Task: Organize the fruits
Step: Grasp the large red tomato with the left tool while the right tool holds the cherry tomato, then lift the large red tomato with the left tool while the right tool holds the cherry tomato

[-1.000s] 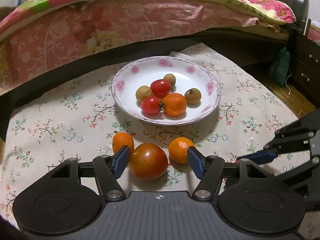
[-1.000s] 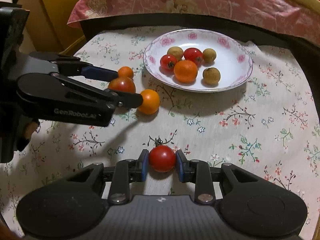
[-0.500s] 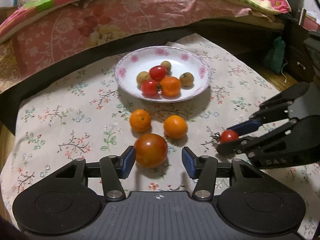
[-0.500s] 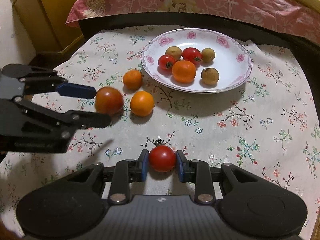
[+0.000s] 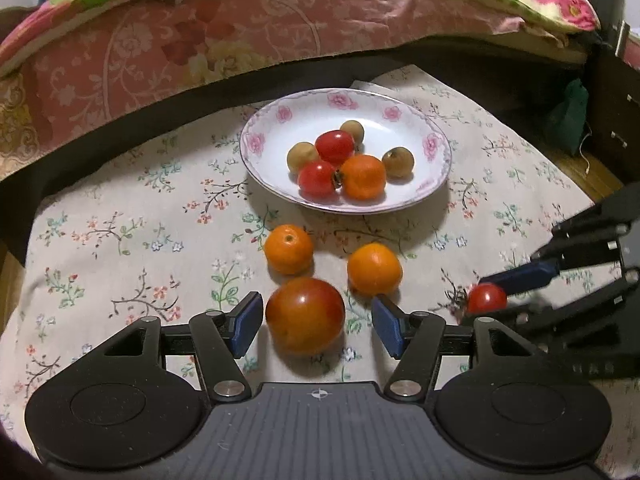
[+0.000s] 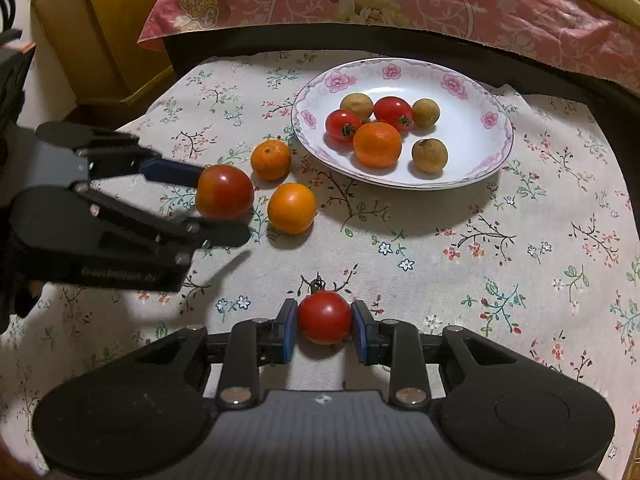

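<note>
- Left gripper [image 5: 316, 322]: jaws spread & opening around big tomato [image 5: 305, 316], not touching it. A sec ago they were tighter, so no grab yet.
- Right gripper [image 6: 324, 330] pinching small tomato [image 6: 324, 317], same as before.
- Both tomatoes on cloth, near side of plate [image 5: 434, 188].

both wrist views angled down, close over the tablecloth [image 5: 120, 240], sharing the plate [image 6: 480, 92]

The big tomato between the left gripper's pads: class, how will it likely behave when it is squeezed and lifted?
The big tomato is round and glossy, so it may roll or slip. The left gripper is opening, pads clear of it, leaving it free on the cloth. Its skin looks soft, so a hard squeeze might bruise it.
</note>
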The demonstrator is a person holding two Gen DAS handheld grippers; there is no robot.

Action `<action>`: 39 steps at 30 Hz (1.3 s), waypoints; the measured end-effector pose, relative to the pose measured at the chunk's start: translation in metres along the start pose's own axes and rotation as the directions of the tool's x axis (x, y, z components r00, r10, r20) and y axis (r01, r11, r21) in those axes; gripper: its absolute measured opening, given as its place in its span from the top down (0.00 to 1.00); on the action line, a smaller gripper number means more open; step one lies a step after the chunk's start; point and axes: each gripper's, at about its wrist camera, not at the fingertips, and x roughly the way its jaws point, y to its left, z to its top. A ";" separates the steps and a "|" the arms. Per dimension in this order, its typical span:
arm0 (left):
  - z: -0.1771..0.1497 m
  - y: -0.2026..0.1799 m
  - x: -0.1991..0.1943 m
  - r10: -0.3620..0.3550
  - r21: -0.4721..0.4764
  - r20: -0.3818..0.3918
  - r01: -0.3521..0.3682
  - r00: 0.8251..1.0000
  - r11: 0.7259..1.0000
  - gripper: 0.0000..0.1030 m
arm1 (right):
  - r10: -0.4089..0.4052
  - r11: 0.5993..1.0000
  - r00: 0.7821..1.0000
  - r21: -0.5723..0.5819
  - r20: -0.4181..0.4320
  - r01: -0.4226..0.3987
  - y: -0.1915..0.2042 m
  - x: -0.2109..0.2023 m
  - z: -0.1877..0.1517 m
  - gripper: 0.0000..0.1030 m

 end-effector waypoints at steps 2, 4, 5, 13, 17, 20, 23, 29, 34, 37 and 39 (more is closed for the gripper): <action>-0.002 -0.001 0.004 0.017 0.013 -0.020 -0.017 1.000 1.000 0.44 | 0.000 1.000 1.000 -0.001 0.001 0.000 0.000 0.000 0.000 0.72; -0.005 -0.001 0.006 0.022 0.020 -0.042 -0.022 0.999 1.000 0.47 | 0.002 1.000 1.000 0.002 0.001 -0.002 -0.001 0.000 0.000 0.72; -0.006 -0.001 0.005 0.027 0.022 -0.043 -0.026 0.999 0.999 0.50 | -0.002 1.000 1.000 0.003 0.000 0.002 -0.001 0.000 0.000 0.72; -0.012 -0.007 -0.006 0.033 0.027 -0.058 -0.032 0.998 0.999 0.52 | -0.009 1.000 1.000 -0.004 -0.002 0.009 0.000 -0.001 0.000 0.72; -0.020 -0.013 -0.024 0.030 0.015 -0.067 -0.029 0.997 0.999 0.52 | 0.000 1.000 1.000 -0.017 0.019 0.001 0.003 -0.007 0.001 0.72; -0.028 -0.018 -0.033 0.021 -0.005 -0.070 -0.022 0.997 1.000 0.51 | 0.003 1.000 1.000 -0.026 0.027 -0.002 0.006 -0.010 0.000 0.72; -0.033 -0.022 -0.030 0.016 0.012 -0.081 -0.015 0.997 1.000 0.51 | 0.009 0.999 1.000 -0.040 0.017 -0.008 0.009 -0.008 -0.001 0.72; -0.036 -0.023 -0.027 -0.005 0.023 -0.077 0.007 0.997 1.000 0.50 | 0.001 0.997 1.000 -0.074 -0.006 -0.002 0.014 0.000 -0.004 0.72; -0.036 -0.027 -0.028 0.006 0.050 -0.071 -0.003 0.997 0.999 0.44 | 0.010 0.996 1.000 -0.085 -0.004 -0.010 0.013 0.000 -0.004 0.72; -0.036 -0.027 -0.029 0.018 0.056 -0.067 -0.015 0.998 0.998 0.38 | 0.010 0.996 1.000 -0.087 -0.006 -0.011 0.013 0.000 -0.004 0.71; -0.035 -0.025 -0.030 0.019 0.046 -0.062 -0.016 0.998 0.999 0.36 | 0.011 0.996 1.000 -0.084 -0.008 -0.011 0.013 -0.001 -0.004 0.70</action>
